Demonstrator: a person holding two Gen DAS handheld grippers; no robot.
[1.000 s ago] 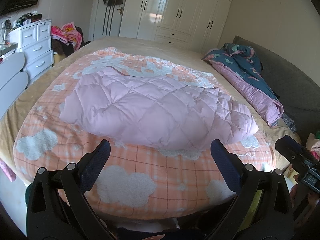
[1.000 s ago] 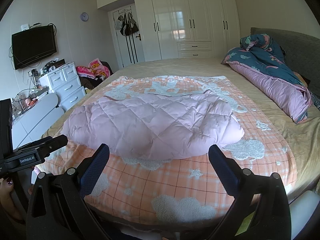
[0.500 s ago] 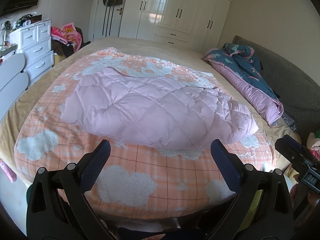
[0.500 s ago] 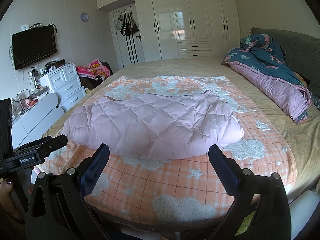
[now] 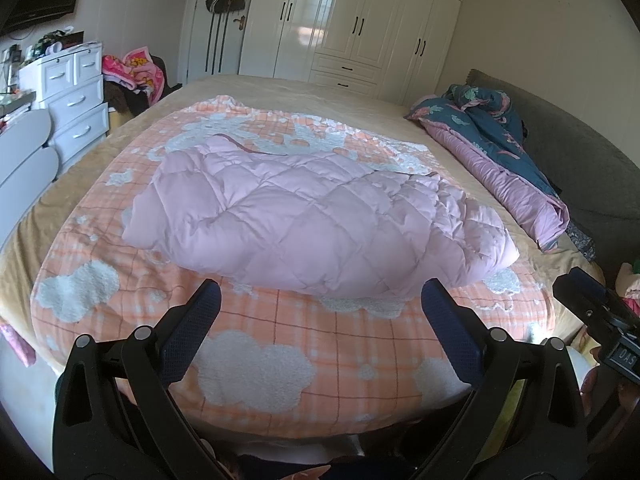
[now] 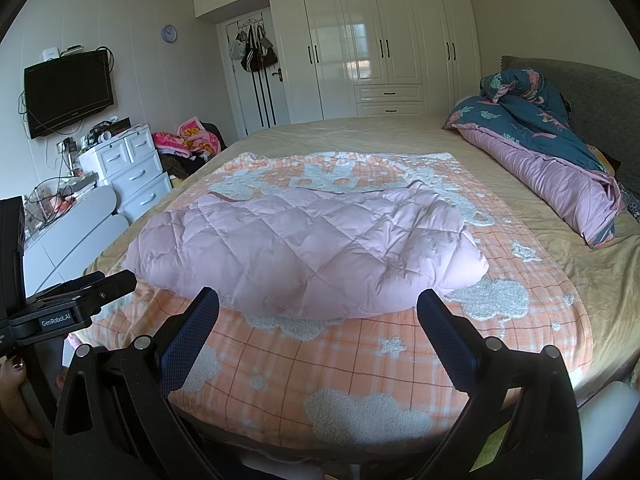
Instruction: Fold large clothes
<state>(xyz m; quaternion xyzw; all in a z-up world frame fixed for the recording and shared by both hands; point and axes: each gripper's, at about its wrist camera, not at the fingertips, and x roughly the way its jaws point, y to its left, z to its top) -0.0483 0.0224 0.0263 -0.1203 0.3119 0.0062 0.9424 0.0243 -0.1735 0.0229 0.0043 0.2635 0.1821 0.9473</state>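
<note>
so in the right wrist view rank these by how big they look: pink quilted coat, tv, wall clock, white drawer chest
1. pink quilted coat
2. tv and white drawer chest: look about alike, not ranked; both stand farther off than the coat
3. wall clock

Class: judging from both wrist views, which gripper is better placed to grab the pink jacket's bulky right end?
Probably the right gripper: open, nearer that end of the pink quilted jacket. The left gripper, also open, faces its middle.
</note>
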